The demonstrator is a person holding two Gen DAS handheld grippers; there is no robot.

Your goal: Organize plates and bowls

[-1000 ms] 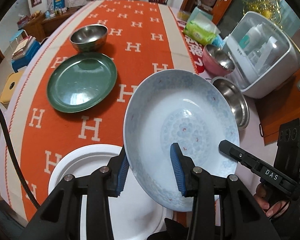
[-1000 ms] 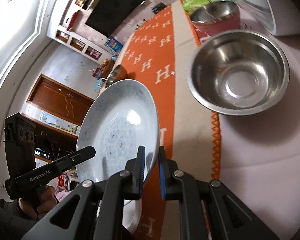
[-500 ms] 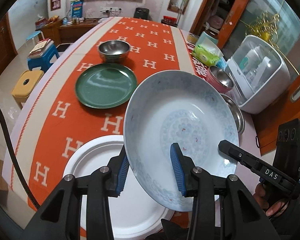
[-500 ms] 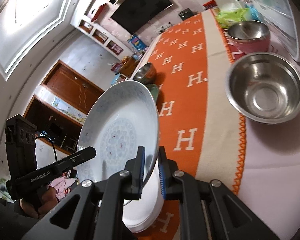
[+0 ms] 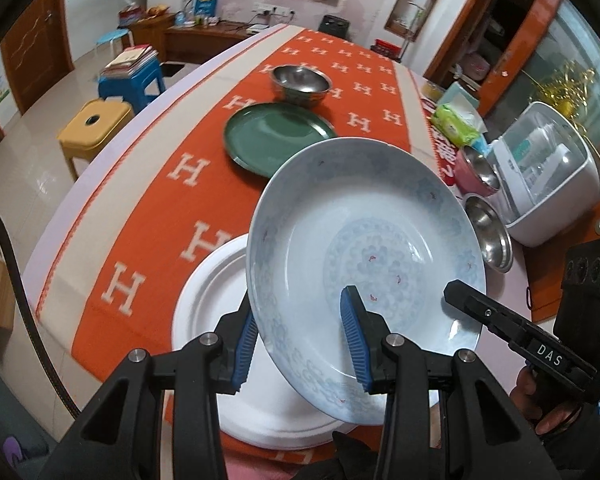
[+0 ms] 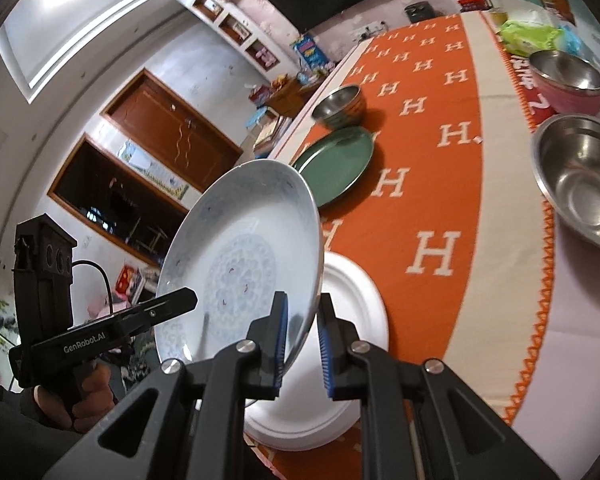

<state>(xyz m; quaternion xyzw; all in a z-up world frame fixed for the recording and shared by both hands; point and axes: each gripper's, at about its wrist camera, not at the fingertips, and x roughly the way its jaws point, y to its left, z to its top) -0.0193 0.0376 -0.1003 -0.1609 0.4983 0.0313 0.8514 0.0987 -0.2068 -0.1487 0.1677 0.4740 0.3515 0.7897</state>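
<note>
Above the near edge of the table: patterned blue plate held tilted in the air over the white plate, left gripper and right gripper each pinching a side of its rim. Step in hand, likely: carrying to stack. Next: level it, lower onto the white plate, then open both. Green plate and steel bowls farther off.

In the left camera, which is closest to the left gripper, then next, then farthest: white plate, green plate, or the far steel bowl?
1. White plate: just beyond the left gripper, on the near table edge.
2. Green plate: mid-table.
3. Steel bowl: behind the green plate, farthest.
</note>
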